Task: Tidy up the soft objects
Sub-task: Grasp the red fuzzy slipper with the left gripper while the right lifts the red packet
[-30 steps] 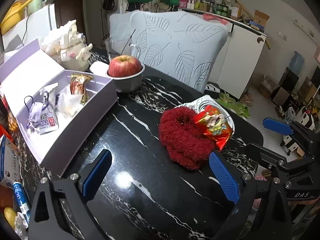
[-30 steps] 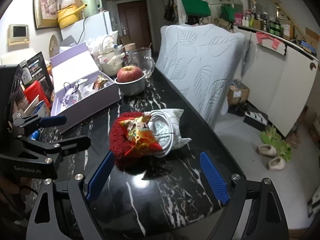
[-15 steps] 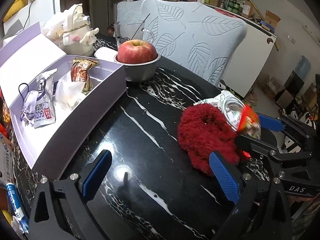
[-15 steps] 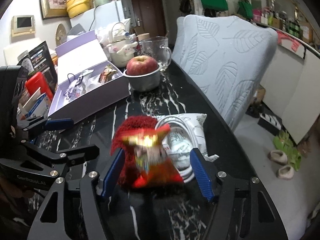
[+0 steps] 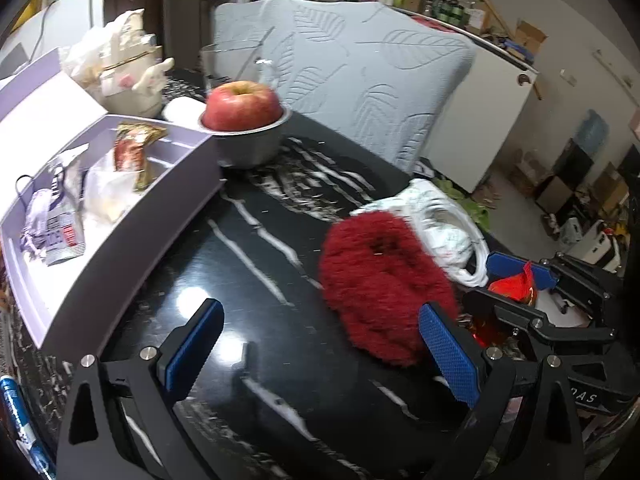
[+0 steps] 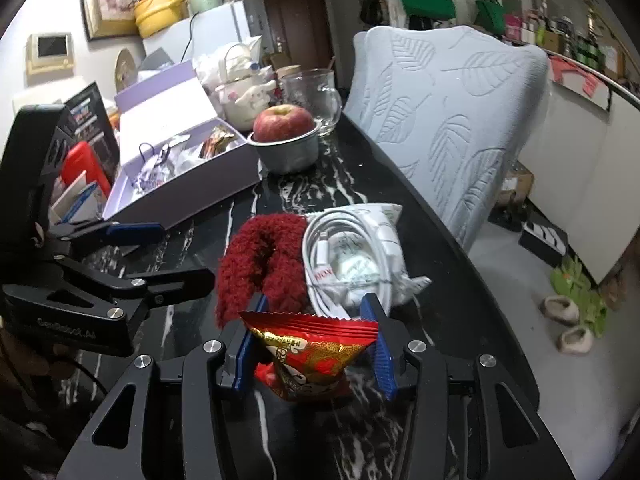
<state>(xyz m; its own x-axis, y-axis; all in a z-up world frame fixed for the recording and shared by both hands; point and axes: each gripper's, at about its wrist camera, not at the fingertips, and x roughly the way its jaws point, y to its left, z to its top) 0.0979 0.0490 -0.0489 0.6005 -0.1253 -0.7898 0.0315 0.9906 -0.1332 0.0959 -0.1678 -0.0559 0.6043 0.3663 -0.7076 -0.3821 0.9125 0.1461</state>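
Red foil snack packet [image 6: 316, 354] sits crosswise betw. R gripper [image 6: 314, 346] jaws, just closing, pads at its edges; L gripper [image 5: 320, 356] wide open, empty, beside red fuzzy scrunchie [image 5: 384, 284].

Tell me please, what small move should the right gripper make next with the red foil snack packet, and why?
Probably lift it a little. The right gripper has just been closing, and its blue pads now press both edges of the red foil snack packet. The packet sits close to the fluffy red scrunchie and the bagged white cable, so raising it first should clear them.
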